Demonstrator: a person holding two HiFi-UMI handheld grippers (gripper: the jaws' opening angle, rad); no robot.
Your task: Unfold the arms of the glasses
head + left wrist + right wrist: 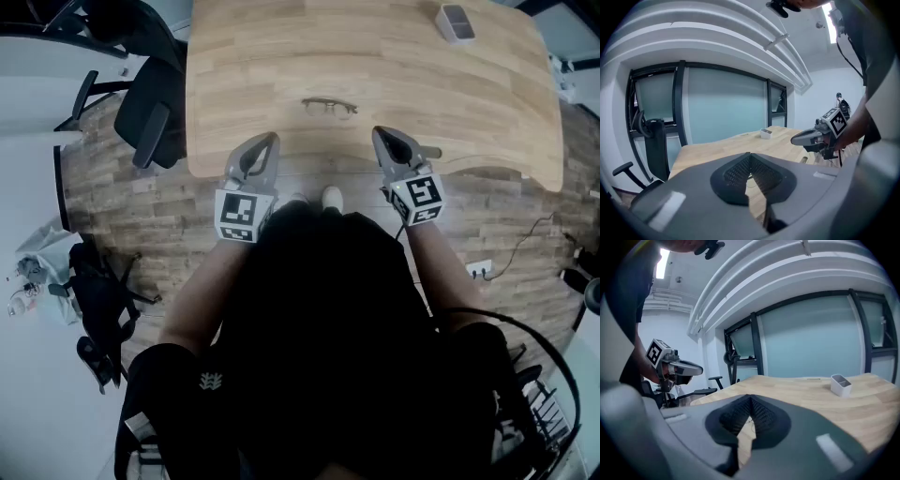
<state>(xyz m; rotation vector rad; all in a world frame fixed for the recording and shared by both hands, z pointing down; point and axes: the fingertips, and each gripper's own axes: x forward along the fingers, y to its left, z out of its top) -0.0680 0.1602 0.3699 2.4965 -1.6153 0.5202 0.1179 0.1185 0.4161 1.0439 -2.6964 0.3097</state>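
The thin-framed glasses [330,108] lie on the wooden table [394,75] near its front edge, arms folded as far as I can tell. My left gripper [272,141] hovers at the table's front edge, below and left of the glasses, its jaws shut on nothing. My right gripper [379,134] is level with it, below and right of the glasses, also shut and empty. In the left gripper view the closed jaws [750,155] point over the table, with the right gripper [811,137] at the right. The right gripper view shows its shut jaws [750,397] and the left gripper [679,367].
A small white open box [456,22] stands at the table's far right; it also shows as the box [766,133] and the box [841,384]. A black office chair [150,103] stands left of the table. A bag [98,291] and cables lie on the floor.
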